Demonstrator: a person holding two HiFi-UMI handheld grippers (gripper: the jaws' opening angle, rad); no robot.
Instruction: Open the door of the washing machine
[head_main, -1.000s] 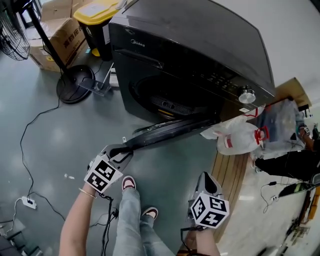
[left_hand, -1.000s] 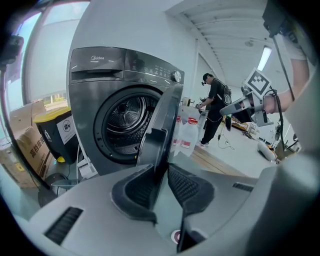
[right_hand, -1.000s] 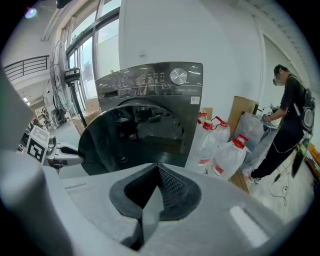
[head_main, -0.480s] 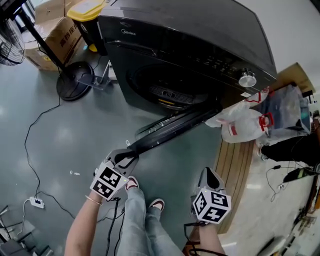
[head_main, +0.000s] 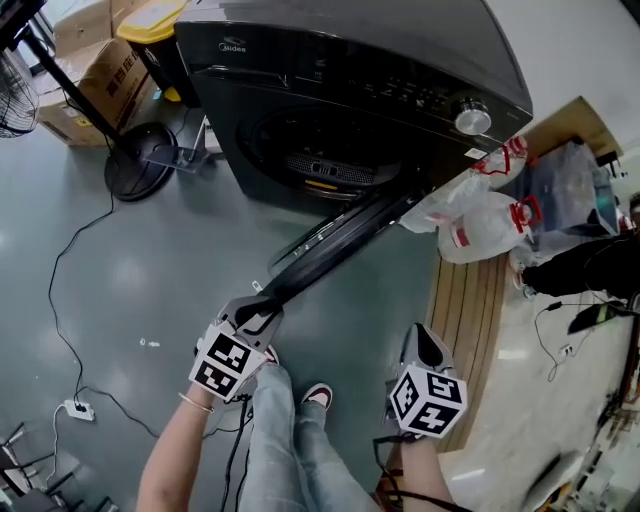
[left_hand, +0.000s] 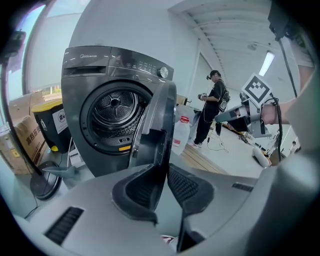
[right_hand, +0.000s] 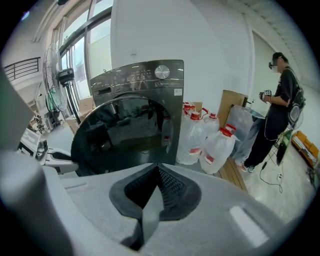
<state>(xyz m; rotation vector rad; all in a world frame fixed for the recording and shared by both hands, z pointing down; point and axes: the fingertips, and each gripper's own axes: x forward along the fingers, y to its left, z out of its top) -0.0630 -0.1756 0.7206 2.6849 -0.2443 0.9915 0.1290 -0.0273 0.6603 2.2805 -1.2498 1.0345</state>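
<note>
The dark grey washing machine (head_main: 350, 60) stands at the top of the head view with its round door (head_main: 335, 240) swung out toward me. My left gripper (head_main: 262, 300) is shut on the door's free edge. In the left gripper view the door edge (left_hand: 159, 120) runs down between the two pads, my left gripper (left_hand: 165, 172) pinching it, and the drum (left_hand: 112, 107) shows open behind. My right gripper (head_main: 420, 340) hangs apart at the lower right, shut with nothing in it. In the right gripper view my right gripper (right_hand: 157, 172) faces the door's glossy outer face (right_hand: 125, 135).
Water jugs (head_main: 480, 235) and a plastic-wrapped pile sit right of the machine by a wooden board (head_main: 465, 330). A fan base (head_main: 140, 170), cardboard boxes (head_main: 95, 90), a yellow-lidded bin (head_main: 150, 25) and floor cables (head_main: 70, 270) lie at the left. A person (right_hand: 277, 110) stands at the right.
The door has swung further out from the machine, with my left gripper still on its edge and drawn back toward me. My right gripper has shifted only a little.
</note>
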